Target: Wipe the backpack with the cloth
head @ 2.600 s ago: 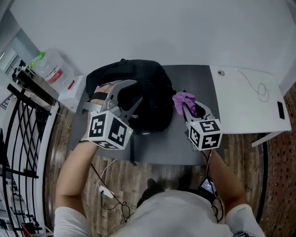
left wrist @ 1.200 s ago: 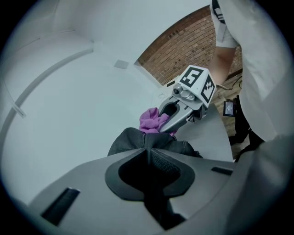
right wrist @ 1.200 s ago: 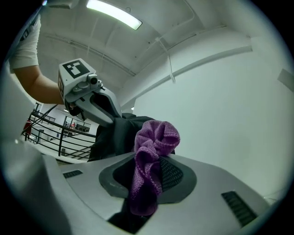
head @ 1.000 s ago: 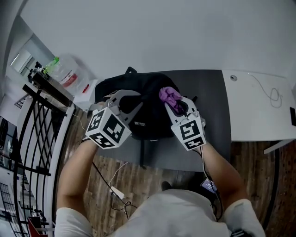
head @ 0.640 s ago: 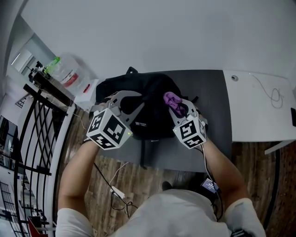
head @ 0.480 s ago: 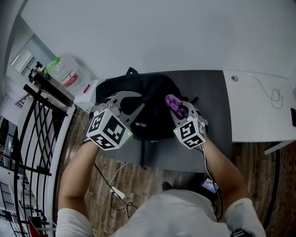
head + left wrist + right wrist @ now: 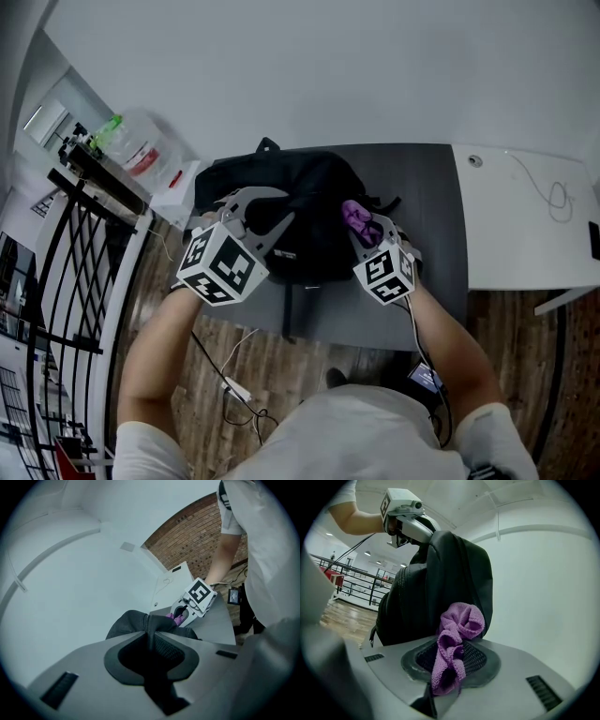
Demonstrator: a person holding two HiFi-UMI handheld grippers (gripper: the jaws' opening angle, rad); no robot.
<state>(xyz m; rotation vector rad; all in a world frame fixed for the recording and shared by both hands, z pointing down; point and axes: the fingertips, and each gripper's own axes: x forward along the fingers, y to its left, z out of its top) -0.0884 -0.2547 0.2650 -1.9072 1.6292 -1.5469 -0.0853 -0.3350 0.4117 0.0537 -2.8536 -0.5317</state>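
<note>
— Fabric is seen between the pads of the left gripper (image 7: 151, 637); what is clamped there?

— A fold at the top of the black backpack (image 7: 129, 623) is pinched. The 2 jaws are closed on it, with only the fabric's thickness between them.

— And the right gripper (image 7: 449, 663)?

— Its jaws are clamped on the purple cloth (image 7: 459, 623), which is bunched and stands out beyond the tips. The bunch is held at the backpack's side; whether contact is made cannot be told.

— Where is the backpack placed?

— It is stood upright on a dark grey table (image 7: 427, 187) and gripped from above by the left gripper. The right gripper is seen just beside it, on the right of the head view. A white table (image 7: 525, 220) is set against the grey one further right. A black railing (image 7: 66, 272) is seen at the left, over a wooden floor (image 7: 234, 356).
</note>
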